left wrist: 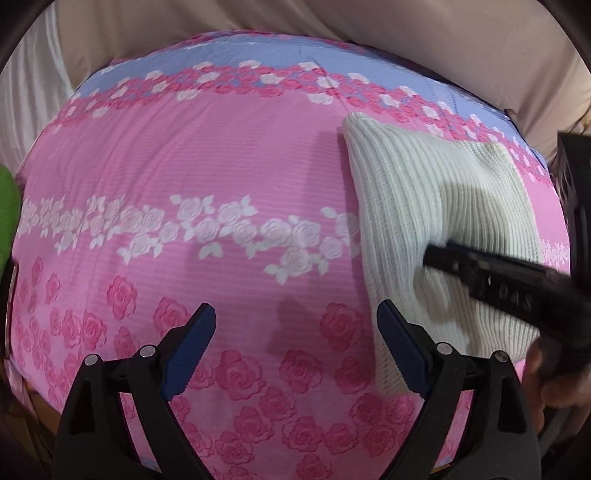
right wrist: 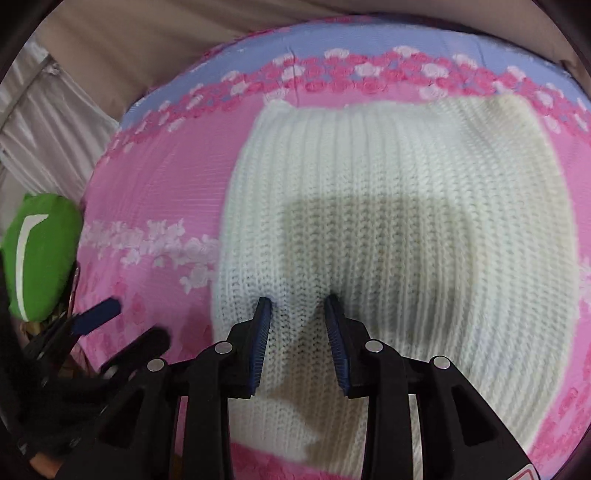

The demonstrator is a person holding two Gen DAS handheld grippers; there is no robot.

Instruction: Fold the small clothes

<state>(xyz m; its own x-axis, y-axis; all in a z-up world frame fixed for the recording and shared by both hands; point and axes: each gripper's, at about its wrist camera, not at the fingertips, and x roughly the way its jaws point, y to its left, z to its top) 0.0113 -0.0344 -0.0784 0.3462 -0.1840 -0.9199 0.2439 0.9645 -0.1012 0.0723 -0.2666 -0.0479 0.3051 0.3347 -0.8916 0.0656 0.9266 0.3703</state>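
Observation:
A cream ribbed knit garment point(right wrist: 399, 221) lies folded on the pink rose-print sheet point(left wrist: 207, 155); it also shows at the right of the left wrist view point(left wrist: 436, 206). My right gripper point(right wrist: 298, 301) presses its fingertips into the knit's near part, jaws partly closed with a ridge of knit bunched between them. In the left wrist view it reaches in from the right over the knit point(left wrist: 432, 256). My left gripper point(left wrist: 297, 314) is open and empty above the sheet, its right finger point(left wrist: 400, 343) at the knit's left edge.
A green garment point(right wrist: 40, 251) lies at the sheet's left edge. Beige bedding point(left wrist: 332, 22) and white pleated fabric point(right wrist: 48, 122) lie beyond the sheet. The left gripper shows at the lower left of the right wrist view point(right wrist: 110, 325).

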